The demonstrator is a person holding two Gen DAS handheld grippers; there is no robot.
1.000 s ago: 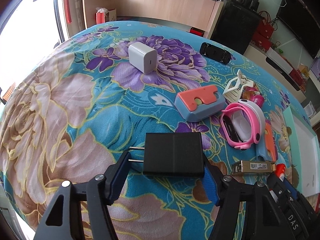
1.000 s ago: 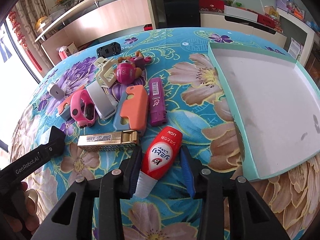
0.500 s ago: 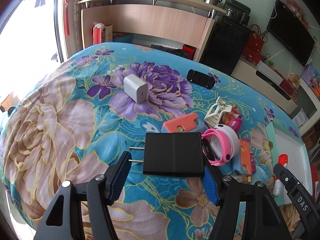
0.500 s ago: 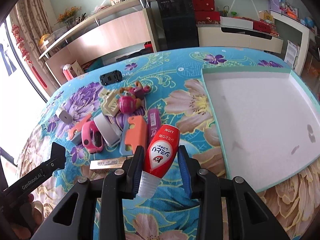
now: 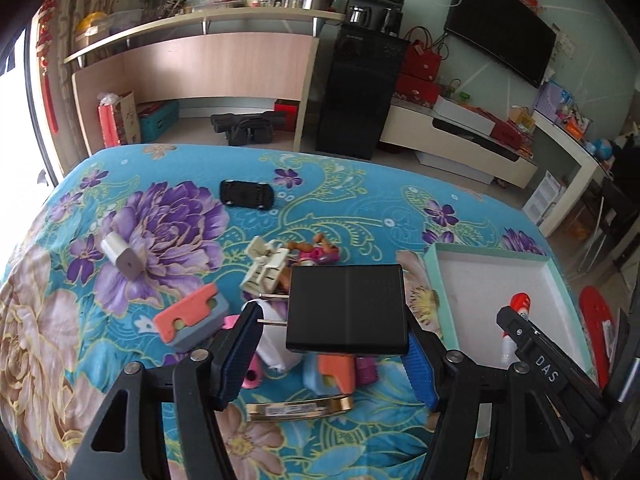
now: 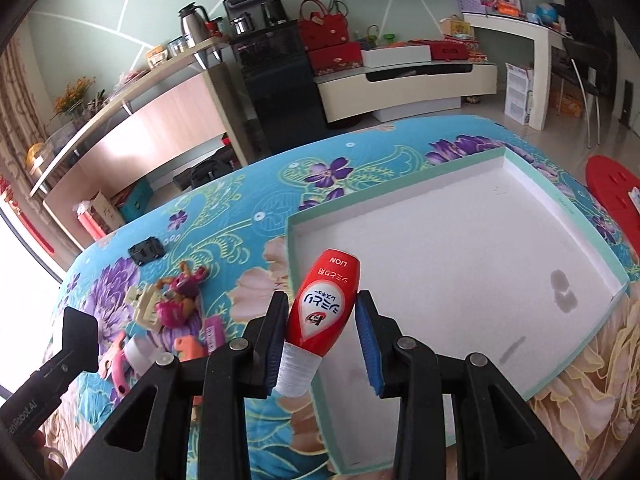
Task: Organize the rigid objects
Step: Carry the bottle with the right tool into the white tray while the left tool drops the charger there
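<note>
the white tray (image 6: 460, 264) with its mint rim fills the right of the right wrist view. centre frame in the left view, the left gripper (image 5: 332, 344) clamps a black charger (image 5: 346, 306) – above the clutter. the right gripper (image 6: 322, 332) grips a red bottle (image 6: 324, 300) over the tray's left edge.
</note>
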